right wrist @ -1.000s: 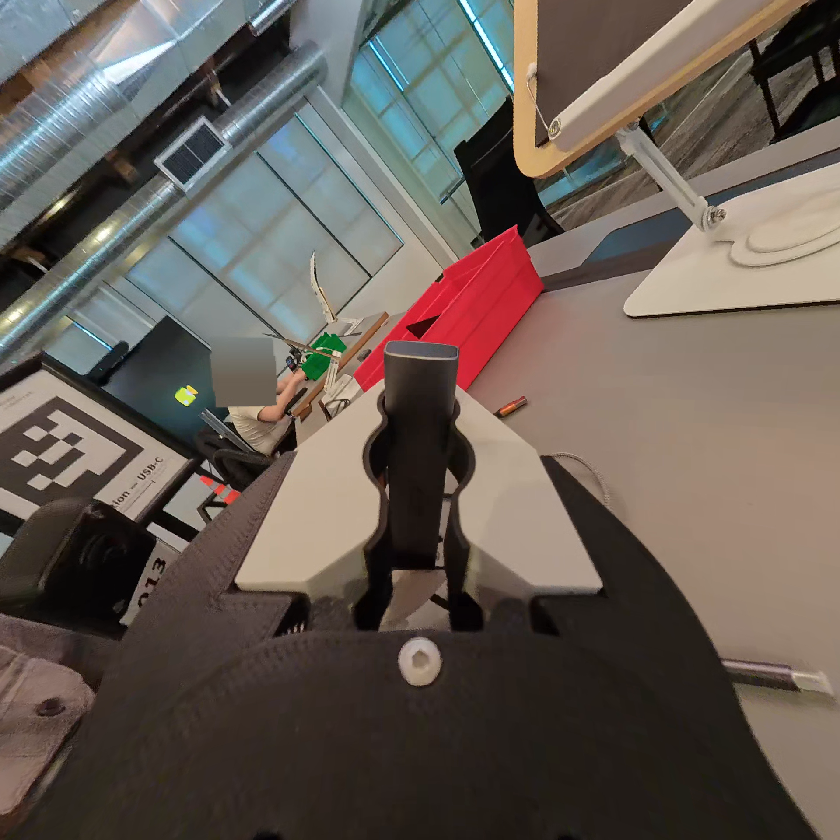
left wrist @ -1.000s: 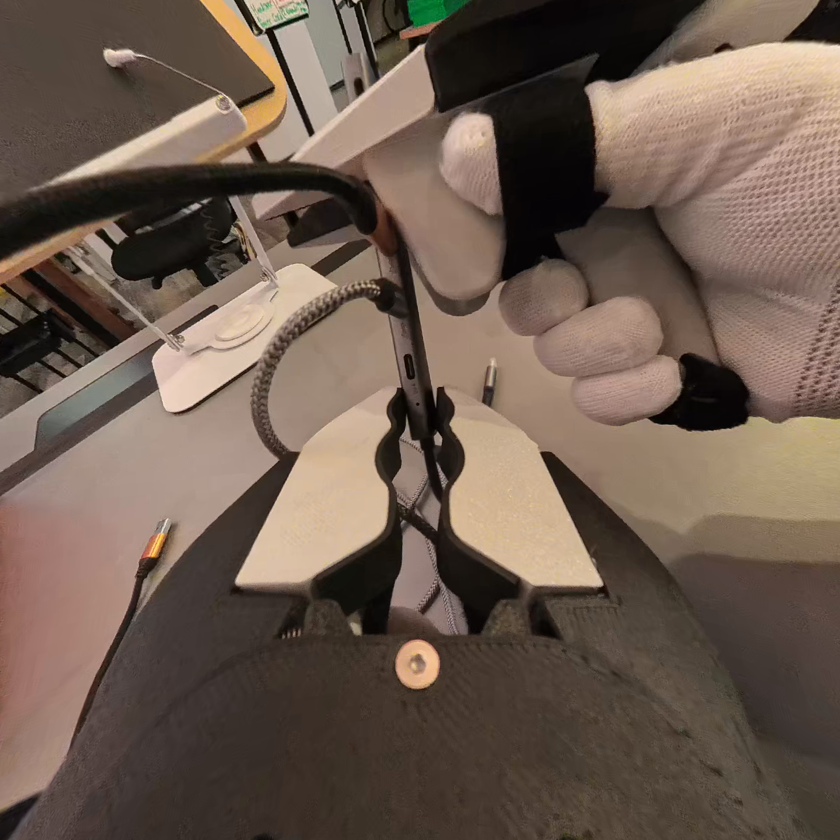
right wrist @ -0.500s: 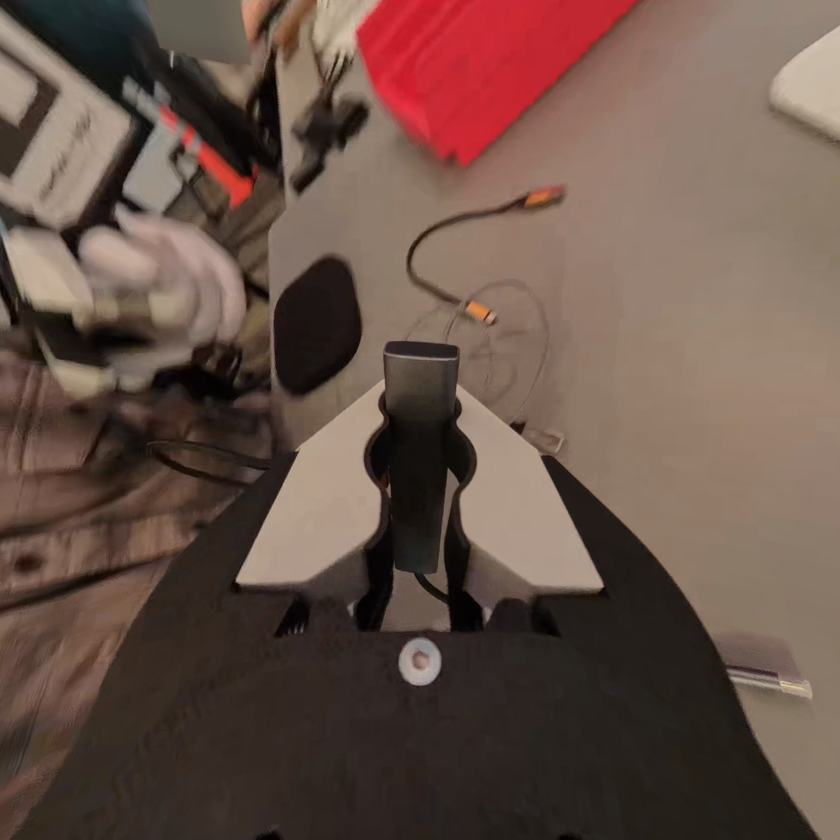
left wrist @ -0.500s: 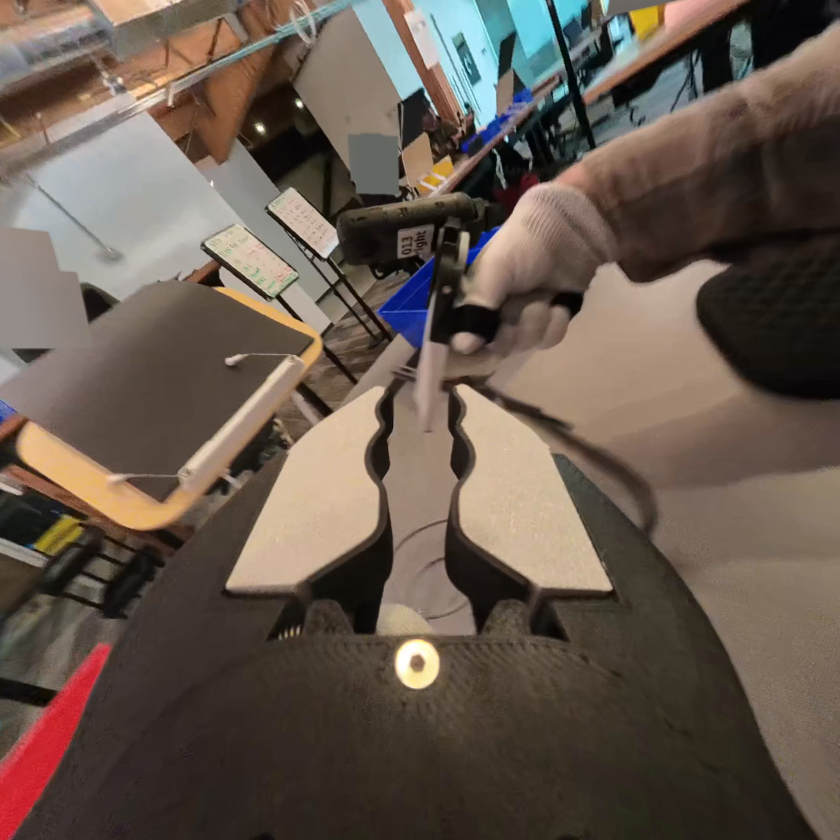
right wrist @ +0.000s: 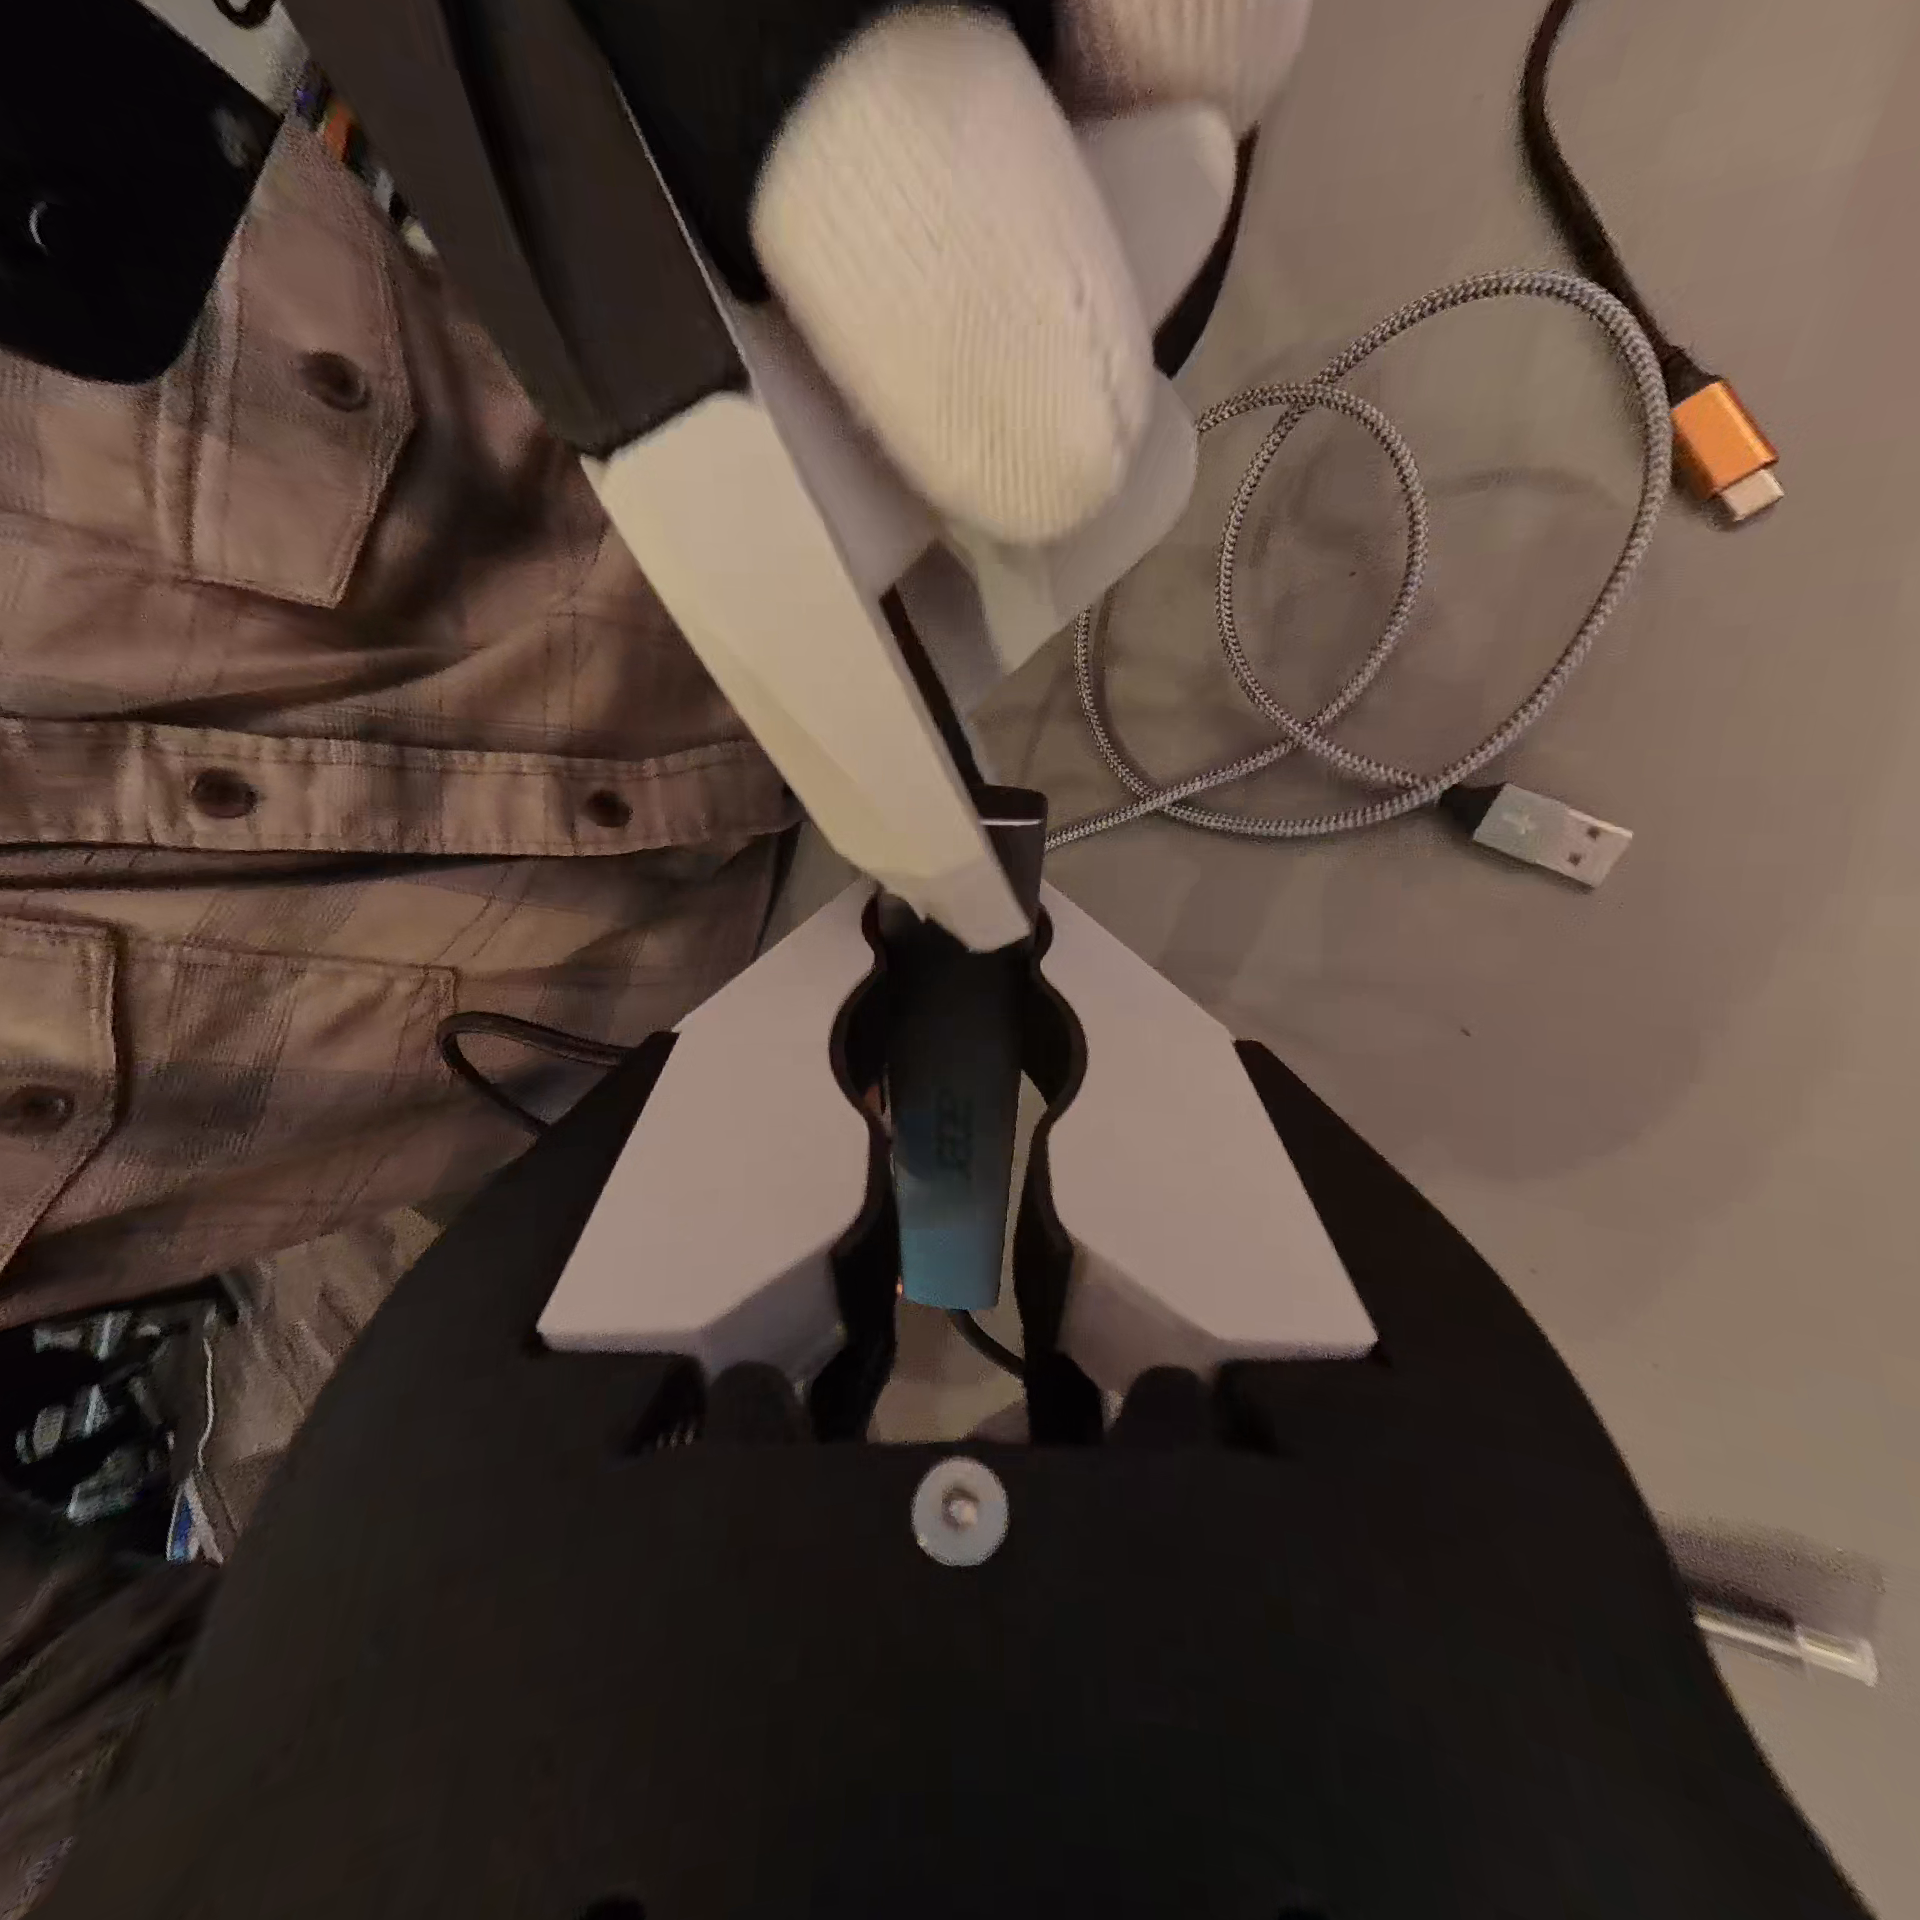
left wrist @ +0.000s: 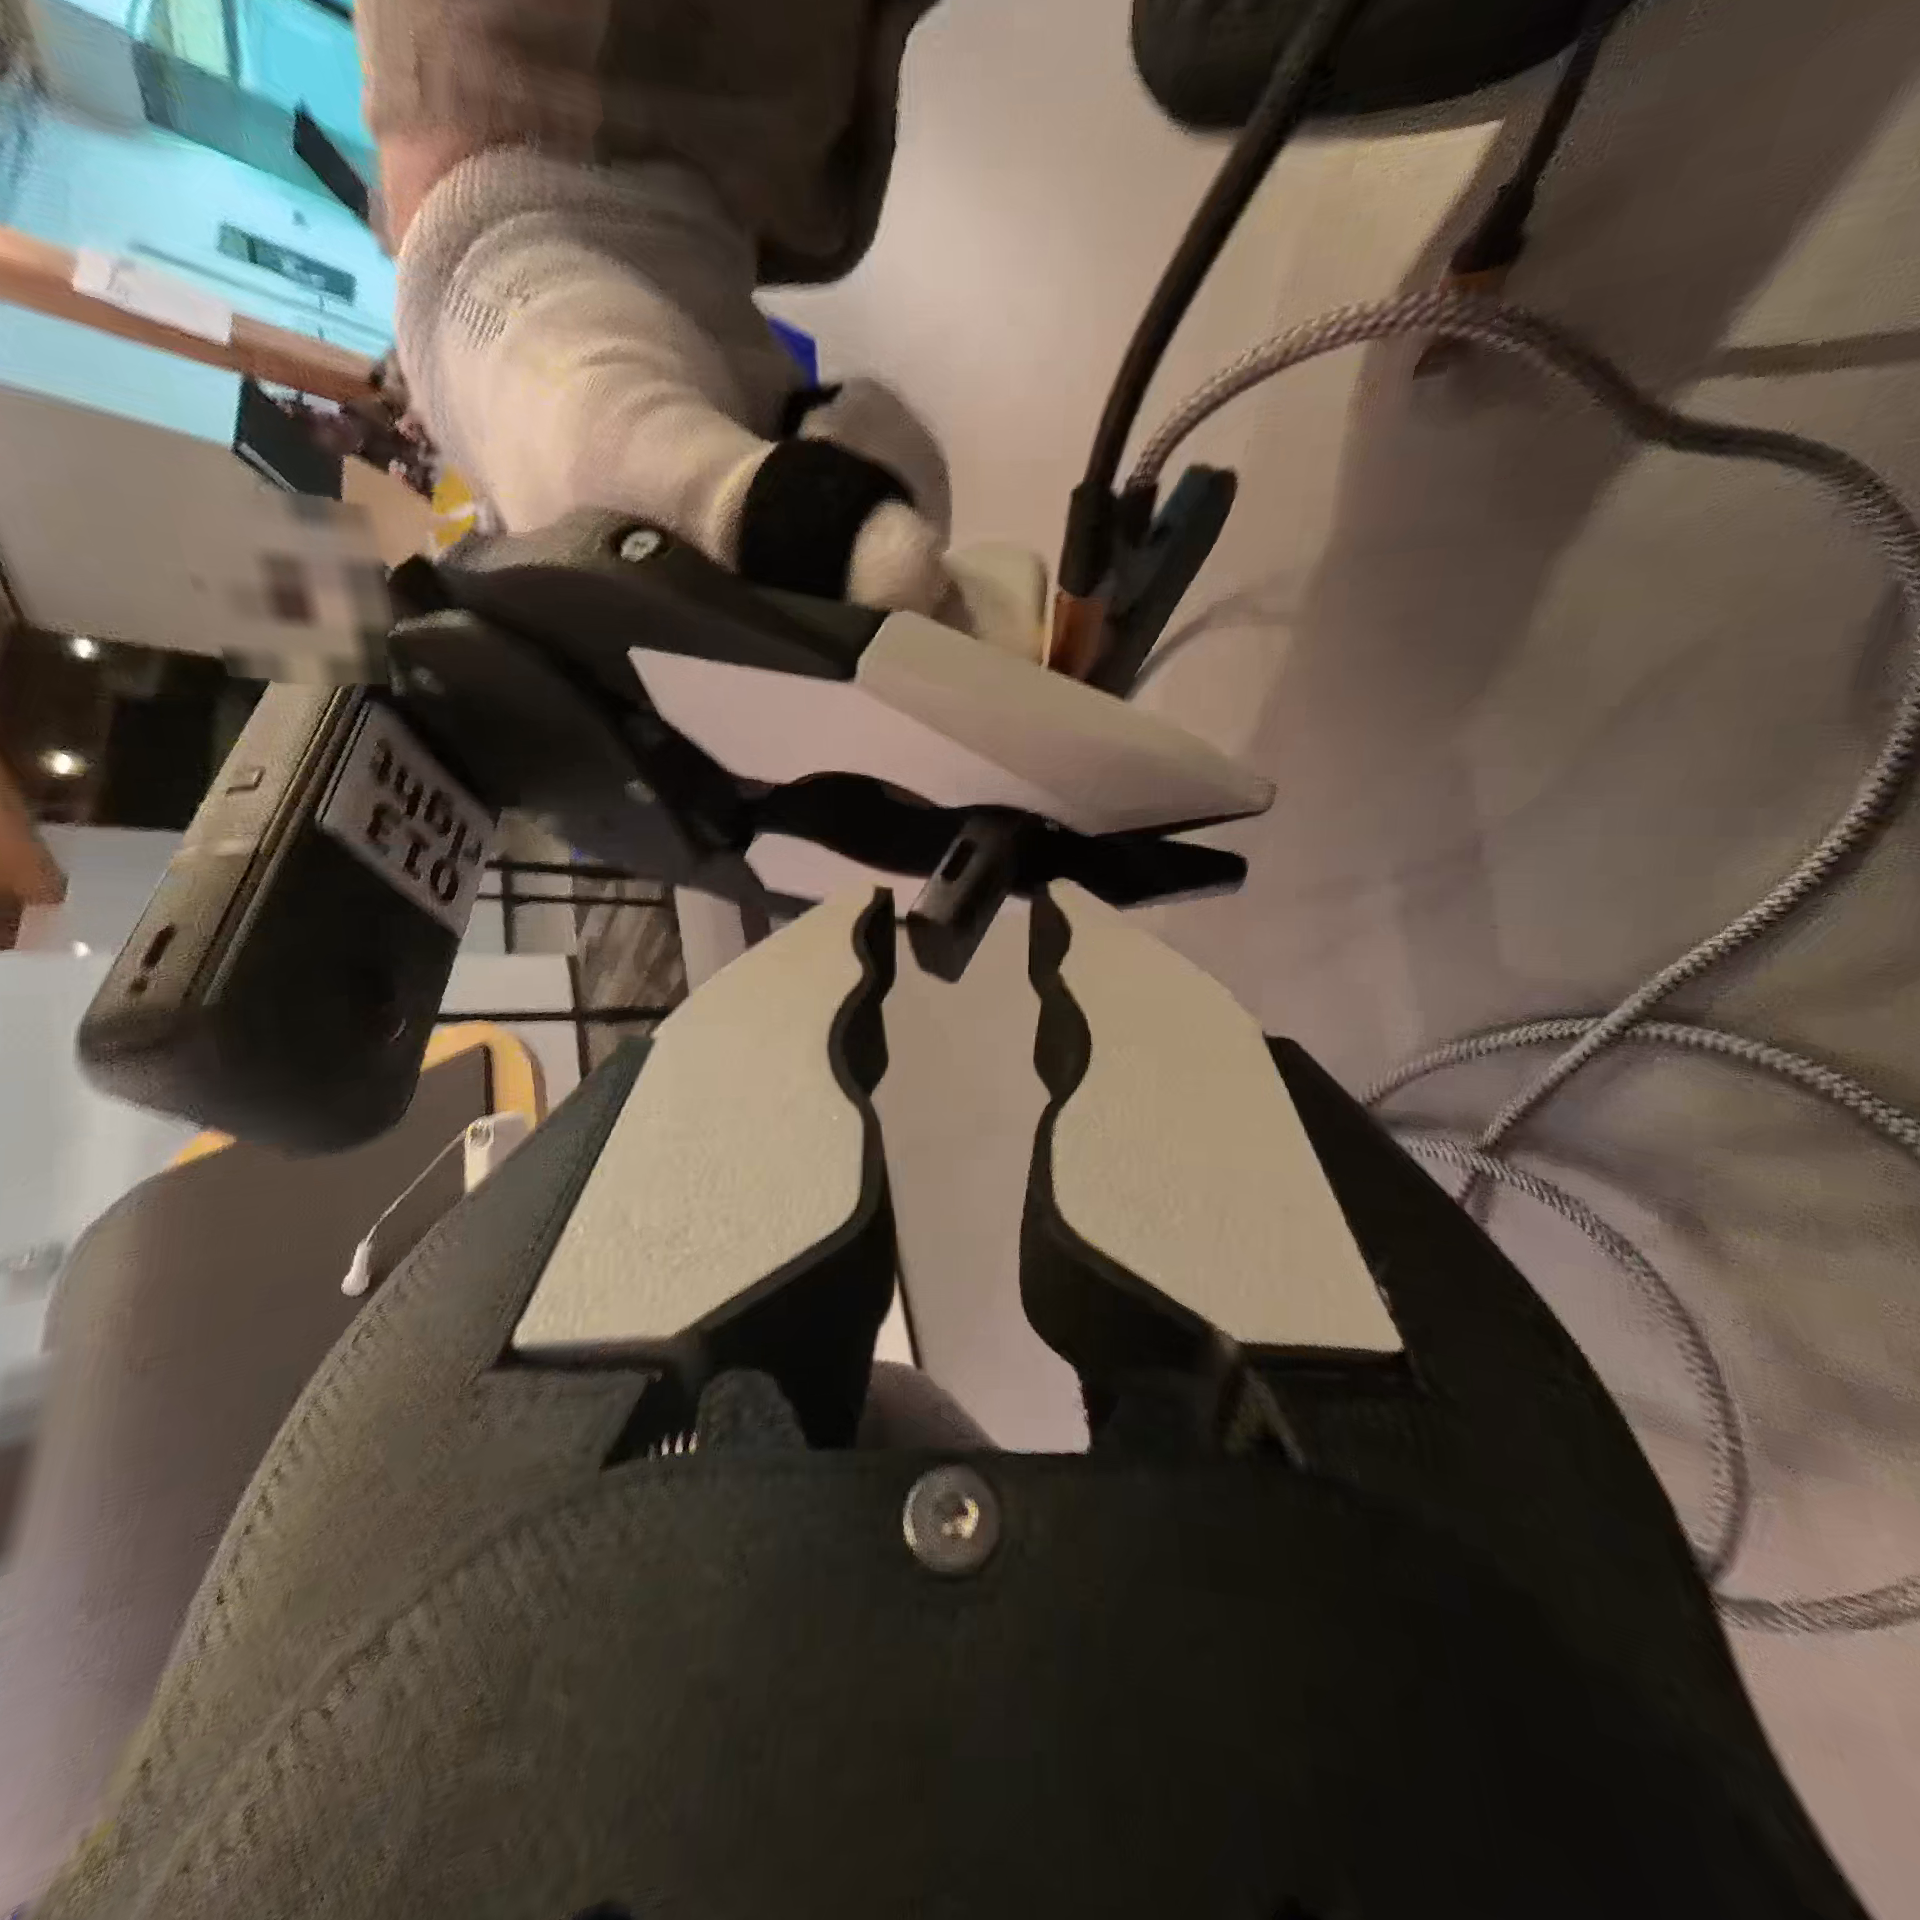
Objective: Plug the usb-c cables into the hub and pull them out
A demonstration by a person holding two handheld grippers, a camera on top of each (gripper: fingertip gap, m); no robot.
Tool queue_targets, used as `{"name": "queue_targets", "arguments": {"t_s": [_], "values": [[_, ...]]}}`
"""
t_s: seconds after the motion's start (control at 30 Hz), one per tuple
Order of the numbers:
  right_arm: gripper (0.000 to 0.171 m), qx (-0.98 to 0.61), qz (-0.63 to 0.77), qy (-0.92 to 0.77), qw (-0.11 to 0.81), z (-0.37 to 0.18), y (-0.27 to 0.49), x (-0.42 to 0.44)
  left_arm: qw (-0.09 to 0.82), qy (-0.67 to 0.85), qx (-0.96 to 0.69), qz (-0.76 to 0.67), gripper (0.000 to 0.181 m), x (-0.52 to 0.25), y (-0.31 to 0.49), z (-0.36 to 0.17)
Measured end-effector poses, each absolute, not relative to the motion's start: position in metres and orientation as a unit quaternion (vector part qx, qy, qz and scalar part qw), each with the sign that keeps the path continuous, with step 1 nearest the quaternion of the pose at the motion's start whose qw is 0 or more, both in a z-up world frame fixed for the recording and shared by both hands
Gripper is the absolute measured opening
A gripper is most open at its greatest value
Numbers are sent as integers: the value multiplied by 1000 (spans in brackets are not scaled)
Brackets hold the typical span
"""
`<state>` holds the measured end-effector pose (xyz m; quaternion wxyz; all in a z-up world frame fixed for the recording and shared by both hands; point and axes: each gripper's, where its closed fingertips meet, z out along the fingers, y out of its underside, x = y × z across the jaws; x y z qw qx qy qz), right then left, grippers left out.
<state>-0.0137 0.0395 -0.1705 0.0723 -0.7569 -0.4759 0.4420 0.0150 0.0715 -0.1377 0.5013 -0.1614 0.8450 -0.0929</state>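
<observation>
My right gripper [right wrist: 956, 914] is shut on the dark hub [right wrist: 951, 1174], which runs lengthwise between its fingers. In the left wrist view the right gripper [left wrist: 1242, 831] crosses sideways, held by a white-gloved hand [left wrist: 582, 343]. The hub's ported end [left wrist: 961, 904] sticks out below it. My left gripper [left wrist: 961, 935] is open, its fingertips on either side of that end, apart from it. A black cable [left wrist: 1174, 281] and a grey braided cable [left wrist: 1558, 343] run to the hub's far part. In the right wrist view the left gripper's white fingers [right wrist: 831, 675] reach down to the hub's tip.
On the grey table [right wrist: 1455, 1143] lie loops of grey braided cable [right wrist: 1320, 582] with a silver flat plug [right wrist: 1548, 842], an orange plug [right wrist: 1720, 447] on a black cable, and another silver plug [right wrist: 1787, 1642] at lower right. A person's plaid shirt [right wrist: 260, 675] fills the left. One gripper's finger ends stand about 5 centimeters off the other's. The orange plug [right wrist: 1720, 447] is about 15 centimeters from both grippers' fingertips.
My left gripper let go of the hub, opened, drew away, and now has its open tips at the hub's end. Both views have swung round. The right gripper has kept the hub.
</observation>
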Motion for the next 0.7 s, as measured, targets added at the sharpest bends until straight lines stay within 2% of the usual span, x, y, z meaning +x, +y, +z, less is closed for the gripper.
{"name": "queue_targets", "arguments": {"t_s": [0.03,0.13,0.2,0.3,0.37,0.5,0.63,0.7], "values": [[16,-753,439,-485,64,-172,37,-13,499,846,-161,-101,18,16,68,-139],[16,-745,433,-506,46,-177,32,-10,490,850,-156,-115,16,17,64,-144],[19,-747,434,-498,73,-175,40,-11,493,845,-171,-118,14,17,66,-148],[33,-750,432,-477,153,-155,61,-11,507,828,-196,-141,11,18,71,-146],[59,-762,396,-467,212,-146,78,0,517,814,-218,-152,11,20,81,-143],[67,-776,221,-476,350,-120,103,49,513,795,-265,-186,11,21,100,-138],[62,-718,28,-527,454,-94,94,89,507,771,-297,-244,11,23,117,-128],[56,-674,-6,-533,512,-84,85,92,505,761,-302,-275,11,25,121,-122]]}}
